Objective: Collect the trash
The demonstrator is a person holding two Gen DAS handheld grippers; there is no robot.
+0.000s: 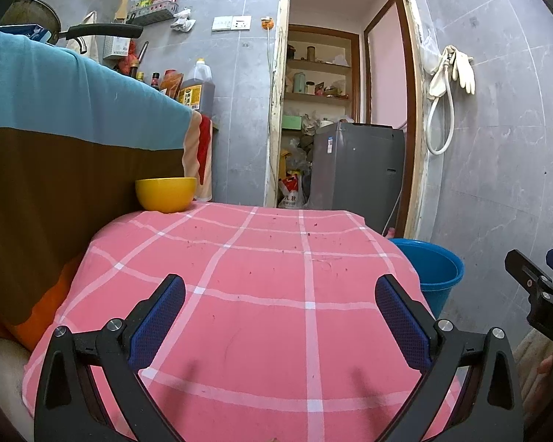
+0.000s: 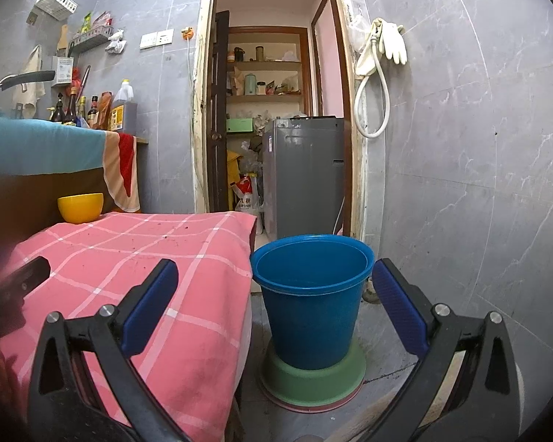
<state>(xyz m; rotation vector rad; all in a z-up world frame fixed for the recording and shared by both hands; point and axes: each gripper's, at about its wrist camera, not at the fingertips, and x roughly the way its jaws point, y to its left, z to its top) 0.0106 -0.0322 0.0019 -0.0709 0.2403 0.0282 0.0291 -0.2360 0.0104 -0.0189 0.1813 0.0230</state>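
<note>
My left gripper (image 1: 280, 294) is open and empty above the pink checked tablecloth (image 1: 261, 294). Small dark crumbs (image 1: 276, 237) lie scattered on the far part of the cloth. A blue bucket (image 2: 311, 298) stands on the floor at the table's right side, on an upturned green basin (image 2: 313, 383); it also shows in the left wrist view (image 1: 435, 272). My right gripper (image 2: 274, 280) is open and empty, in front of the bucket at the table's right edge. It shows at the right edge of the left wrist view (image 1: 534, 269).
A yellow bowl (image 1: 166, 193) sits at the table's far left corner, next to a blue-and-brown cloth-covered block (image 1: 73, 121). Behind is a grey tiled wall, an open doorway with a grey washing machine (image 1: 357, 173) and shelves. Gloves and a hose (image 2: 379, 59) hang on the right wall.
</note>
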